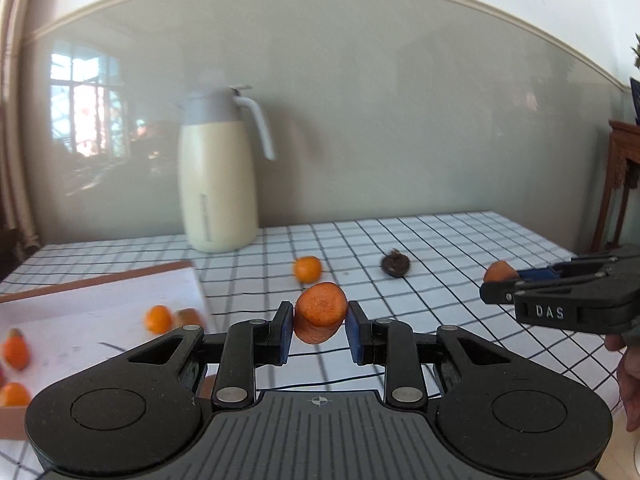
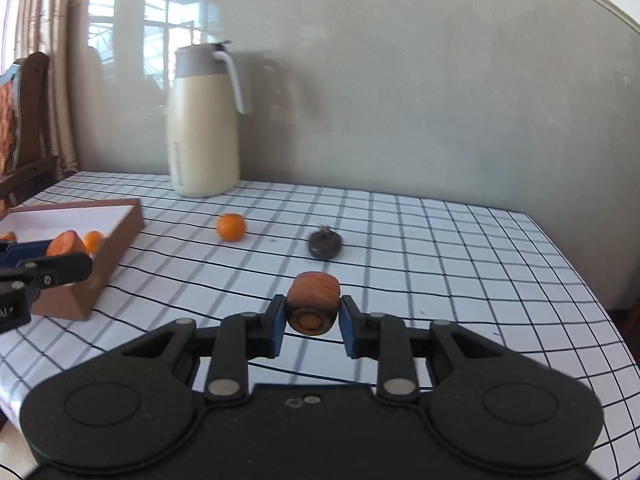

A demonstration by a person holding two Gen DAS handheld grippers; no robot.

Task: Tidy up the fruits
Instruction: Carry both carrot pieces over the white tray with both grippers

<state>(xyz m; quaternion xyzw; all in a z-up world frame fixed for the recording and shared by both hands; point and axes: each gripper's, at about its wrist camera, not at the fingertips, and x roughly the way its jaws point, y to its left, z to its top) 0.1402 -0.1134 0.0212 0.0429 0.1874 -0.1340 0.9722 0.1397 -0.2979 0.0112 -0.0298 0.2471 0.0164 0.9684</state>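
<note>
Here both tongs are loaded. The left tongs (image 1: 320, 326) are closed on a carrot chunk (image 1: 321, 312), its cut orange face turned toward the camera, held clear above the tabletop (image 1: 460, 264). The right tongs (image 2: 313, 320) are likewise clamped on a second carrot piece (image 2: 313, 304), darker on its skin, with the ringed cut end facing back. Each pair shows in the other's view at the frame edge, its orange piece between the pads.

Outward from there, a brown-walled box (image 2: 120, 224) with a white floor sits to the left, just beside the left tongs. It already holds several orange pieces, so part of the sorting looks done. Two items remain loose on the checked cloth ahead: a small tangerine (image 2: 231, 227) and, to its right, a dark, wrinkled fruit (image 2: 325, 243) that I cannot identify. Both lie well beyond the tips of either pair. A cream jug (image 2: 204, 120) stands by the wall, seemingly uninvolved.

By my reading, the two carried pieces still need placing, then the two loose ones.
</note>
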